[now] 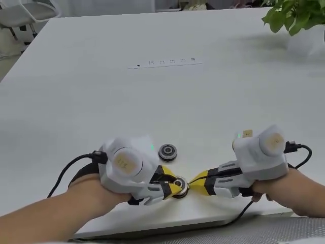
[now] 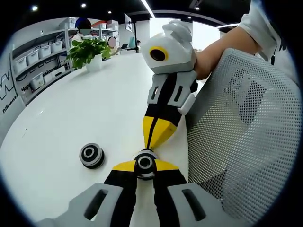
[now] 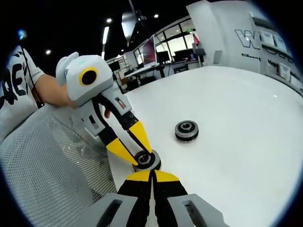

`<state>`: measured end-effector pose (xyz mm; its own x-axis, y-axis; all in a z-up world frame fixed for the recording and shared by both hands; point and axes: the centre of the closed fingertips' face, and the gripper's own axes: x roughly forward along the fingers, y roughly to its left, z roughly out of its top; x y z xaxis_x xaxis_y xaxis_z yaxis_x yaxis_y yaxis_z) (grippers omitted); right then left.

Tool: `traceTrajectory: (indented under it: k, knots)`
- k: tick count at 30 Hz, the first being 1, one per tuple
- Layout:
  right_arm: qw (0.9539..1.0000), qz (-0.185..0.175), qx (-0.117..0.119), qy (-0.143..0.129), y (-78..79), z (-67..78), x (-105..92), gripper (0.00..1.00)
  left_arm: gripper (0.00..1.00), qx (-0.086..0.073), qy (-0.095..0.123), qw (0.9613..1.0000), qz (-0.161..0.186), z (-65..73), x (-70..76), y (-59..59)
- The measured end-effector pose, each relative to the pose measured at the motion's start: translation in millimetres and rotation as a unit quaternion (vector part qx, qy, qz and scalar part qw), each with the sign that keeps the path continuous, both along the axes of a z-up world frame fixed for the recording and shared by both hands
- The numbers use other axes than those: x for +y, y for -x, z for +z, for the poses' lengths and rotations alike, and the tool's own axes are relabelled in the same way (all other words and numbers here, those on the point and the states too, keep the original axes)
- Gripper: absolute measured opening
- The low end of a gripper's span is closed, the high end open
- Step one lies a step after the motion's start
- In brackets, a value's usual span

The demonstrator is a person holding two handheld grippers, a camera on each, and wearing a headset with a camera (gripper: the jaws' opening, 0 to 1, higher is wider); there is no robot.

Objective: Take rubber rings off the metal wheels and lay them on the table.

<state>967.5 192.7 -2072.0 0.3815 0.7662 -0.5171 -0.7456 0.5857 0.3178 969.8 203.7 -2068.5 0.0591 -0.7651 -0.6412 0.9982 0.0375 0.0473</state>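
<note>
A metal wheel (image 1: 179,184) with a black rubber ring hangs just over the table's front edge. My left gripper (image 1: 174,186) is shut on it, one yellow tip on each side of the wheel (image 2: 145,162). My right gripper (image 1: 193,180) comes from the right with its jaws shut, and its tips touch the wheel's rim (image 3: 147,161). Whether they pinch the ring I cannot tell. In the left gripper view the right gripper (image 2: 153,144) points down at the wheel. A second wheel with its ring (image 1: 167,151) lies flat on the white table (image 1: 152,101), a little behind the grippers.
A socket strip (image 1: 165,63) is set into the table's middle. A green plant (image 1: 297,15) stands at the far right corner. A grey mesh chair back (image 2: 246,142) is close behind the grippers, at the table's near edge.
</note>
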Motion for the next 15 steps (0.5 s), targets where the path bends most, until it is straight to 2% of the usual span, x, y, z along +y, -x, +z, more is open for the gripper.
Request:
traceTrajectory:
  k: [15]
  knots:
    - [1.0000, 0.004, 0.005, 0.001, 2.1, 1.2, 1.6, 0.00, 0.08, -0.001, -0.001, 1.0000, 0.002, 0.2, 0.2, -0.2]
